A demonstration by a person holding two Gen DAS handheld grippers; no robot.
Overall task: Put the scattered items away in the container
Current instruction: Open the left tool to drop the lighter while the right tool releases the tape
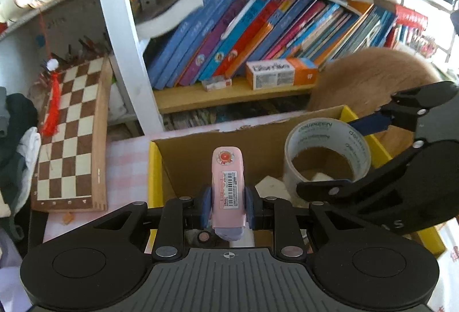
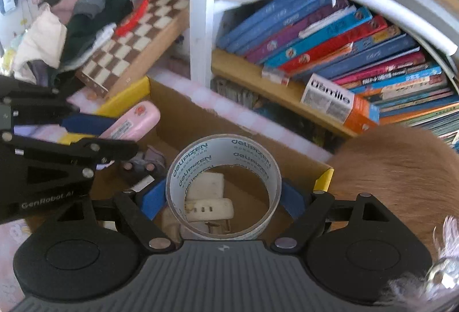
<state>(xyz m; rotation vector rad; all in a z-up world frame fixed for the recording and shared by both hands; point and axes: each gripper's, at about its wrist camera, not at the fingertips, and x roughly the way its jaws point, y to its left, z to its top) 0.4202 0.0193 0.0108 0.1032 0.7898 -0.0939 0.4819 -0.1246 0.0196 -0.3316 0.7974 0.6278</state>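
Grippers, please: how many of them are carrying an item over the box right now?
2. The left gripper grips a pink stapler; the right gripper holds a tape roll, both above the cardboard box.

The pink stapler (image 1: pixel 228 185) is smooth, slightly glossy plastic with a paper barcode label stuck on its top face. The tape roll (image 2: pixel 223 185) is shiny translucent film, printed in blue. Both sit over the box (image 1: pixel 218 145), matt brown corrugated cardboard inside with a glossy yellow outer skin (its torn top edge at 12 o'clock shows rough paper). Inside it lies a white matt plastic plug (image 2: pixel 209 208) with metal prongs. The left gripper (image 1: pixel 228 208) and right gripper (image 2: pixel 223 197) are matt black plastic with bright metal pins and blue rubbery pads. The chessboard (image 1: pixel 71 134) is varnished wood; the fur (image 2: pixel 401 168) looks soft, tan.
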